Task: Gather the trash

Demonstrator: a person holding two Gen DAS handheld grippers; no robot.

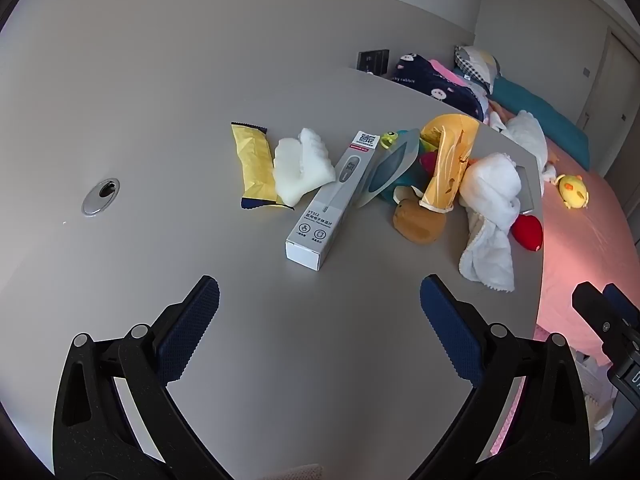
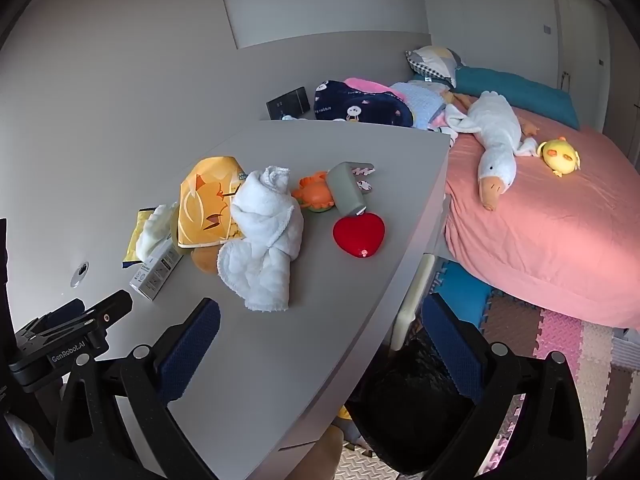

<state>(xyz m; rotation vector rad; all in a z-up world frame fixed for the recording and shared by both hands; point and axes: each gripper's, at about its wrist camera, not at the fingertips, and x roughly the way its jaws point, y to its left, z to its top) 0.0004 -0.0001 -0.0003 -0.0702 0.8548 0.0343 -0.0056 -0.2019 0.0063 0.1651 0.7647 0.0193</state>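
On the grey table (image 1: 160, 128) lie a yellow snack wrapper (image 1: 254, 166), a crumpled white tissue (image 1: 302, 168), a white thermometer box (image 1: 334, 198) and an orange snack bag (image 1: 448, 160). My left gripper (image 1: 320, 320) is open and empty, above the table just short of the box. My right gripper (image 2: 320, 344) is open and empty over the table's right edge (image 2: 400, 272). A dark trash bin (image 2: 416, 396) stands on the floor below it. The wrapper (image 2: 138, 236), tissue (image 2: 154, 230), box (image 2: 156, 268) and orange bag (image 2: 208, 208) also show in the right wrist view.
Also on the table are a white towel (image 2: 264, 236), a red heart (image 2: 359, 234), a brown plush (image 1: 418, 220), a clear plastic blister pack (image 1: 394, 168), an orange toy (image 2: 314, 194) and a grey block (image 2: 346, 188). A pink bed (image 2: 552, 216) with plush toys stands to the right.
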